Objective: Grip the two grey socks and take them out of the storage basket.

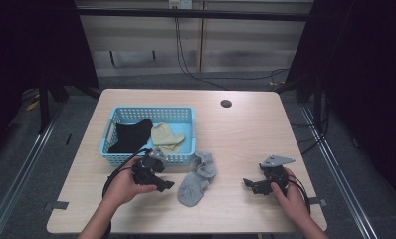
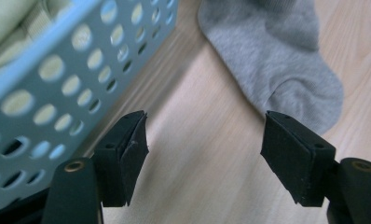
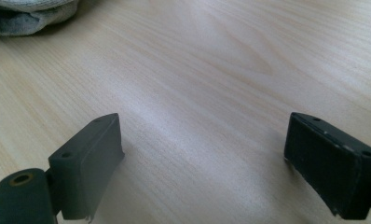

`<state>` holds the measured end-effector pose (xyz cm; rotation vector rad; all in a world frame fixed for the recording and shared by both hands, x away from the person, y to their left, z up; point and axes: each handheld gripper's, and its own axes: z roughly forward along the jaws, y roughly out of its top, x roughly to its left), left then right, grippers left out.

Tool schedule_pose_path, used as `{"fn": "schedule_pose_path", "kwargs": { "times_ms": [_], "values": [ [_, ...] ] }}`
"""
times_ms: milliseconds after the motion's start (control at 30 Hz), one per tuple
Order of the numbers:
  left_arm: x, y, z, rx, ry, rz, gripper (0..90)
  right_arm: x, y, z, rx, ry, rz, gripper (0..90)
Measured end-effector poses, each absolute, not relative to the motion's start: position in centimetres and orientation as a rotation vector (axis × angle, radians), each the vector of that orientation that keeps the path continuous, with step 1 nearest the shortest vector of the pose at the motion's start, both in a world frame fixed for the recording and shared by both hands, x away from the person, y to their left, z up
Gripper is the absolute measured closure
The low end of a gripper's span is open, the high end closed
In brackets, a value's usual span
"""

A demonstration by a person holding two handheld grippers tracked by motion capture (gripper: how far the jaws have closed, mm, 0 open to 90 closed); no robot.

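The grey sock (image 1: 198,178) lies limp on the worktop (image 1: 246,134), just beside the blue basket (image 1: 148,113); soft and light, it should pinch easily at the cuff. The left gripper (image 1: 162,183) is spread wide near it, the right gripper (image 1: 249,184) likewise, both empty. The basket holds a black sock (image 1: 131,135) and a cream sock (image 1: 167,137).

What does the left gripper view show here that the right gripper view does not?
Left gripper view alone: the blue basket wall with its round holes, pale fabric behind it, and the left gripper with jaws open. Right gripper view alone: the right gripper, jaws open over bare wood. Both: the grey sock (just an edge of it in the right gripper view) and the table.
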<state>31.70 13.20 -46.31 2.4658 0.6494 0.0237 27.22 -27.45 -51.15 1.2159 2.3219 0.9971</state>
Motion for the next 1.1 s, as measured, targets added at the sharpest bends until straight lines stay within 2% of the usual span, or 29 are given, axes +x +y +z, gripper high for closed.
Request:
{"fn": "schedule_pose_path", "kwargs": {
  "times_ms": [233, 400, 533, 633, 767, 1100],
  "values": [
    [31.1, 13.7, -48.4, 2.445, 0.654, 0.031, 29.1, 27.2, -27.5, -51.2, 1.215, 2.322, 0.997, 10.7],
    [31.0, 14.0, -49.0, 2.418, 0.625, 0.088, 27.1, 27.2, -27.4, -51.2, 1.215, 2.321, 0.996, 10.7],
    [30.5, 13.8, -49.8, 2.383, 0.568, 0.158, 19.5, 27.2, -27.4, -51.2, 1.218, 2.320, 0.998, 10.7],
    [30.4, 13.9, -50.2, 2.345, 0.564, 0.165, 16.6, 27.2, -27.4, -51.2, 1.218, 2.320, 0.999, 10.7],
    [30.1, 14.7, -50.9, 2.273, 0.535, 0.187, 15.3, 27.2, -27.4, -51.2, 1.218, 2.319, 0.997, 10.7],
    [30.0, 14.7, -50.9, 2.267, 0.539, 0.186, 15.2, 27.2, -27.4, -51.2, 1.215, 2.322, 0.996, 10.7]
  ]
}}
